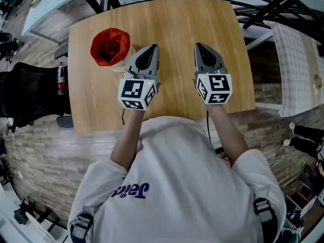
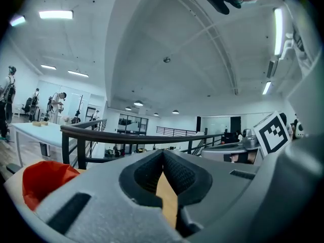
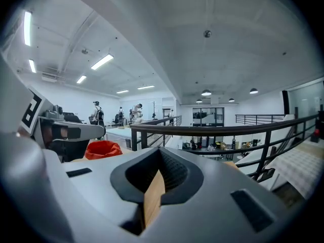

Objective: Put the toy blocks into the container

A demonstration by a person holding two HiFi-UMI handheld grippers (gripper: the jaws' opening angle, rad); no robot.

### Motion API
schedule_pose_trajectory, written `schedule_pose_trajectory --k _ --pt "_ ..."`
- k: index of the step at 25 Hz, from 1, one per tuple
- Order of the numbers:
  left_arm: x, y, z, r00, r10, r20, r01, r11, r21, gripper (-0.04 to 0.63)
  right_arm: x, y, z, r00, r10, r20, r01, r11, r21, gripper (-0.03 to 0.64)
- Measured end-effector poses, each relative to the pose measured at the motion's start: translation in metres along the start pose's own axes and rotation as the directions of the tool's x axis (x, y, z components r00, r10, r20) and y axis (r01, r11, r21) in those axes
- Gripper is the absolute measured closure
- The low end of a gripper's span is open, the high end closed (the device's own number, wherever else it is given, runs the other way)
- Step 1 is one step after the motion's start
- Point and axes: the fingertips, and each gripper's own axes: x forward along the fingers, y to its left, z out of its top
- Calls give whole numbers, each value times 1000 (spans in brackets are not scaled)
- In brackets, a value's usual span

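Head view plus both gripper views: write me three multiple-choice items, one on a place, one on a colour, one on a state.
1. Where on the table does the container stand, seen from the head view?
A. its left part, beside the left gripper
B. its right edge
C. between the two grippers

2. What colour is the container?
A. blue
B. red
C. green

3. How do the fingers of the right gripper stand?
A. wide apart
B. shut on a block
C. shut with nothing between them

Answers: 1 A, it sits just left of the left gripper; 2 B, its rim and inside are red; 3 C, the right gripper view shows the fingers meeting at their tips, only table behind.
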Motion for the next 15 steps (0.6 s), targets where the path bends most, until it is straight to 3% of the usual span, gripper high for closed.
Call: schedule_pose_trajectory --k 10,15 --pt "-33 -11 -9 1000 22 2 -22 1000 6 584 -26 22 -6 997 74 8 -73 995 -65 602" --pt "-25 -13 -5 1000 12 15 -12 1000 2 584 -27 21 5 994 111 4 -110 987 -120 602"
